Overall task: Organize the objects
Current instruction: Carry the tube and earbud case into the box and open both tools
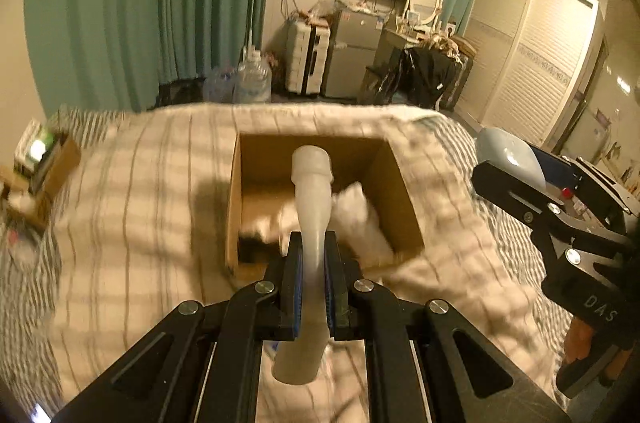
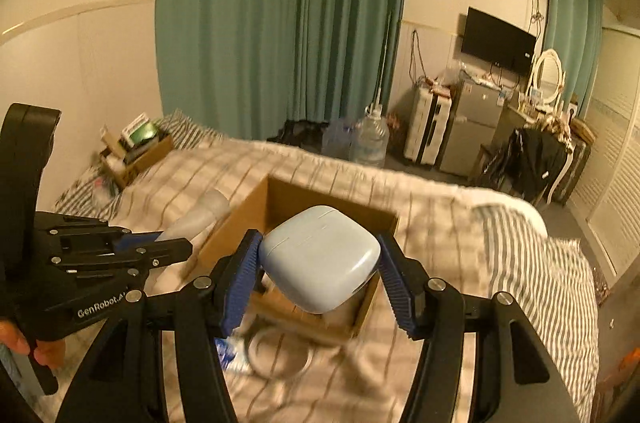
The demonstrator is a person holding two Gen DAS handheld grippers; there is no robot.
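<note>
My left gripper (image 1: 312, 255) is shut on a translucent white plastic bottle (image 1: 311, 199), held above the near edge of an open cardboard box (image 1: 400, 191) on the bed. White items lie inside the box. My right gripper (image 2: 318, 265) is shut on a pale blue earbud case (image 2: 320, 259), held over the same box (image 2: 288, 195). The right gripper also shows at the right of the left wrist view (image 1: 516, 179) with the blue case (image 1: 508, 151). The left gripper (image 2: 160, 243) and bottle (image 2: 200, 215) show left of the box.
The bed has a striped cream cover (image 1: 140, 183). A second cardboard box with clutter (image 2: 132, 151) sits at the bed's far left. A white ring-shaped item (image 2: 280, 355) lies on the cover before the box. Water jugs (image 2: 370, 139), fridge and dresser stand beyond.
</note>
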